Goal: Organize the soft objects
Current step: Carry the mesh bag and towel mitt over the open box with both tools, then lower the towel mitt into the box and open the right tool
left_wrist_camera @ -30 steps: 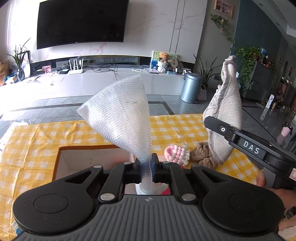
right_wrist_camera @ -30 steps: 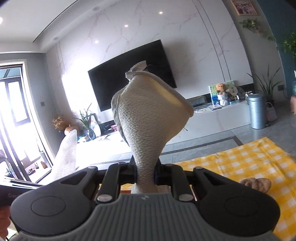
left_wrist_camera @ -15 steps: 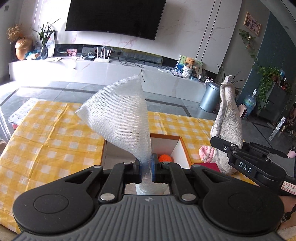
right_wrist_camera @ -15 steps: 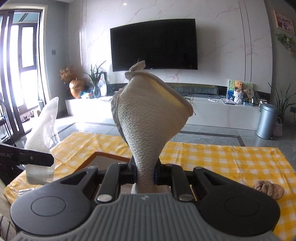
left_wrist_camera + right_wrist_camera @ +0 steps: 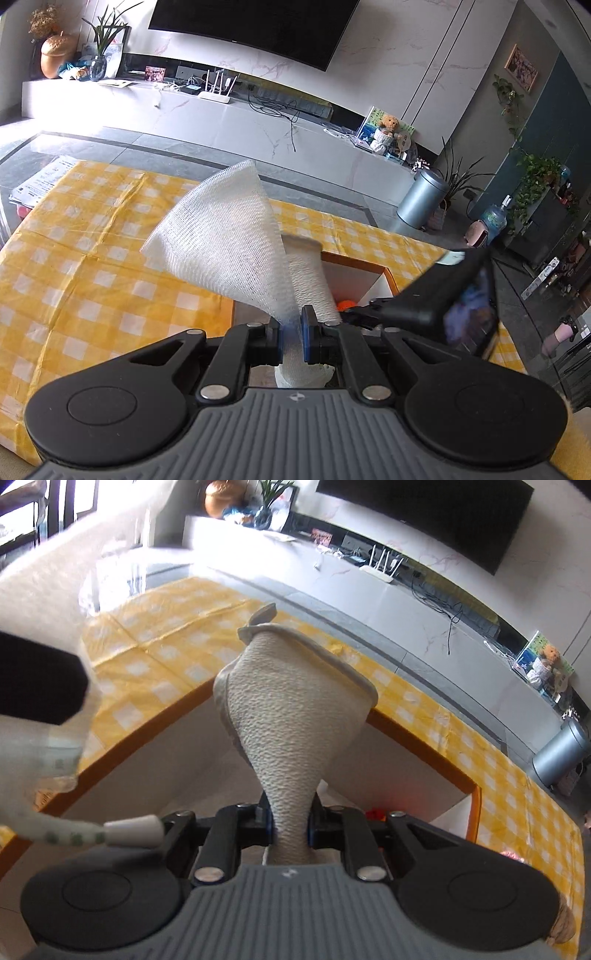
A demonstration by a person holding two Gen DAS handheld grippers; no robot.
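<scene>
My left gripper (image 5: 291, 334) is shut on a white mesh cloth (image 5: 229, 251) that fans up from the jaws. My right gripper (image 5: 290, 821) is shut on a beige textured cloth (image 5: 291, 716), also standing up from the jaws. Both hang over an open box with an orange rim and white inside (image 5: 417, 746), which also shows in the left wrist view (image 5: 384, 271). The right gripper's body (image 5: 436, 299) crosses the left wrist view at right, with the beige cloth (image 5: 308, 273) just behind the mesh cloth. An orange item (image 5: 344, 304) lies in the box.
The box sits on a table with a yellow checked cloth (image 5: 85, 266). A brown knotted soft item (image 5: 565, 923) lies at the right wrist view's lower right edge. The left gripper's blurred body (image 5: 37, 679) fills the left of the right wrist view. A TV bench and grey bin (image 5: 421, 201) stand beyond.
Both grippers have tilted down and moved in over the open box, still holding their cloths. The right gripper has come close beside the left one.
</scene>
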